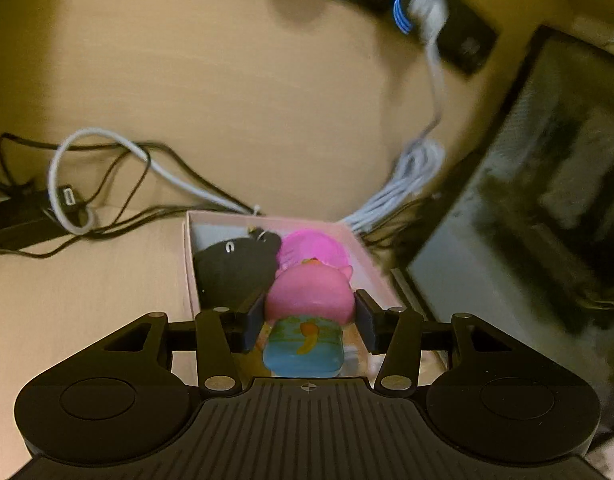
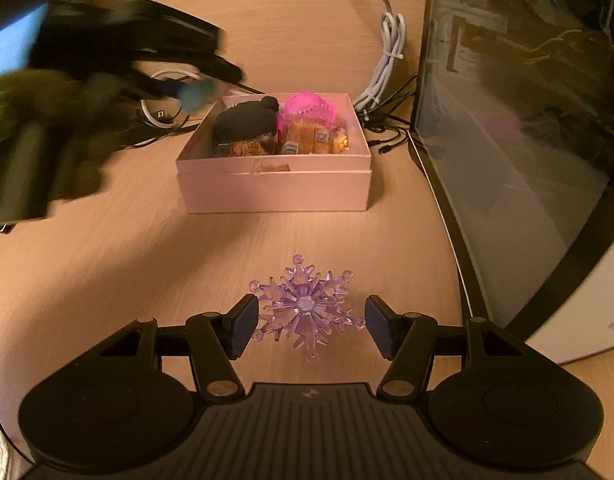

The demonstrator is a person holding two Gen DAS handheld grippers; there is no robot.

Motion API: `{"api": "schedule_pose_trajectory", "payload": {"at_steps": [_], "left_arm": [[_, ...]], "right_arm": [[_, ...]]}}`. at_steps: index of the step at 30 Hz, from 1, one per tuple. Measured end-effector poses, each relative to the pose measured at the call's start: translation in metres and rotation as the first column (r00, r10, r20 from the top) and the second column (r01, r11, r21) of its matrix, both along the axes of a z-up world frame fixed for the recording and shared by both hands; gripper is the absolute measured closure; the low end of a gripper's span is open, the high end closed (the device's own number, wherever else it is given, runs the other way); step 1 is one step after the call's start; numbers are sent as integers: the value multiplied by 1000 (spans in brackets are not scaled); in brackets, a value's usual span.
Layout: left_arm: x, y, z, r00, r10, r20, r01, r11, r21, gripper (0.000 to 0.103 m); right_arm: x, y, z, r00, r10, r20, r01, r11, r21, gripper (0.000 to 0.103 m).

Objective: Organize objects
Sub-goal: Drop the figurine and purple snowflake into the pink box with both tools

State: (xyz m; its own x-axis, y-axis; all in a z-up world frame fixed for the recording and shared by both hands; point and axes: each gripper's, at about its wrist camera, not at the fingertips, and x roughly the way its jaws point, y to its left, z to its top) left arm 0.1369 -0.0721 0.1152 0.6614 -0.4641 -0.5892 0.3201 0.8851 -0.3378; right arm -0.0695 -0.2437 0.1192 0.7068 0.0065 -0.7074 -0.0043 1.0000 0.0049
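My left hand-held gripper (image 1: 311, 322) clamps a pink figure (image 1: 309, 296) above the box (image 1: 189, 240) at twelve o'clock, while my right hand-held gripper (image 2: 311, 326) brackets the purple snowflake (image 2: 305, 306), grip uncertain.

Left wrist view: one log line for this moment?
left tool: shut on pink toy figure | over pink box | right tool: open around purple snowflake

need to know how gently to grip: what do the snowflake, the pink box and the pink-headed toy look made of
Snowflake: clear purple plastic, probably hard acrylic; see-through, faceted spikes catch the light. Pink box: matte cardboard by the look; flat thin walls, a lid-like seam, a torn patch on the front. Pink-headed toy: smooth, slightly glossy, painted soft vinyl or rubber, hard to tell which.
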Motion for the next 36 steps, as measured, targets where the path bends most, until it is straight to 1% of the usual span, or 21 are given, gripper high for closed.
{"api": "schedule_pose_trajectory", "payload": {"at_steps": [1, 3, 7, 10, 11, 13, 15, 16, 18, 20, 22, 23, 24, 25, 26, 28, 30, 32, 34, 35, 36], "left_arm": [[8, -10, -8, 1000, 15, -13, -14, 999, 49, 50], [15, -17, -18, 998, 55, -4, -55, 995, 86, 50], [15, -4, -14, 996, 91, 6, -91, 996, 1, 50], [18, -1, -11, 999, 49, -11, -49, 999, 10, 50], [20, -4, -14, 999, 10, -34, -8, 999, 33, 50], [21, -17, -22, 994, -68, -85, 79, 989, 127, 50], [14, -30, -29, 994, -102, -49, 111, 968, 226, 49], [11, -33, -31, 993, -117, -21, 119, 959, 256, 49], [7, -37, -36, 991, -132, 8, 124, 950, 285, 49], [7, -34, -38, 993, -112, 26, 101, 958, 270, 49], [8, -23, -34, 996, -76, 46, 66, 981, 180, 49], [10, -19, -33, 997, -67, 35, 62, 990, 125, 49], [14, -17, -34, 997, -80, 12, 78, 992, 95, 49], [18, -19, -36, 994, -111, -22, 112, 989, 98, 48], [18, -24, -39, 990, -135, -41, 139, 982, 130, 48], [12, -30, -43, 988, -155, -7, 154, 971, 183, 48], [12, -32, -45, 990, -143, 0, 140, 968, 206, 47], [14, -26, -42, 996, -87, 15, 84, 982, 167, 48], [14, -12, -34, 999, -12, 52, 7, 995, 97, 49], [15, -6, -29, 998, 4, 57, -8, 998, 67, 49], [17, -5, -27, 999, -11, 38, 9, 998, 57, 49]], "right_arm": [[2, 0, 0, 1000, 8, 4, -8, 1000, -6, 44], [6, 0, 1, 999, 27, 18, -27, 999, -21, 44], [17, -5, 5, 997, 62, 43, -61, 998, -19, 44], [35, -8, 7, 996, 74, 59, -73, 997, -23, 44], [42, -10, 7, 995, 79, 60, -78, 997, -23, 44], [57, -10, 8, 994, 88, 58, -87, 996, -26, 44], [68, -9, 9, 993, 102, 59, -99, 994, -45, 44], [73, -8, 9, 993, 106, 59, -103, 993, -56, 44], [79, -9, 9, 992, 109, 56, -106, 992, -64, 44], [84, -9, 9, 993, 110, 51, -106, 992, -75, 44], [87, -9, 8, 992, 116, 44, -112, 990, -81, 44], [90, -8, 7, 992, 121, 39, -118, 989, -84, 44], [93, -8, 6, 992, 125, 34, -122, 988, -92, 44], [96, -7, 4, 991, 131, 30, -128, 987, -100, 44], [99, -6, 3, 990, 135, 26, -132, 986, -105, 44], [102, -7, -1, 990, 138, 17, -135, 985, -107, 44], [105, -8, -3, 991, 133, 6, -131, 985, -109, 44], [105, -8, -3, 991, 131, -2, -131, 985, -114, 44], [104, -8, -2, 991, 133, 3, -132, 984, -124, 44], [104, -8, 0, 991, 134, 8, -132, 983, -127, 44], [104, -8, 2, 991, 132, 14, -129, 983, -128, 44]]}}
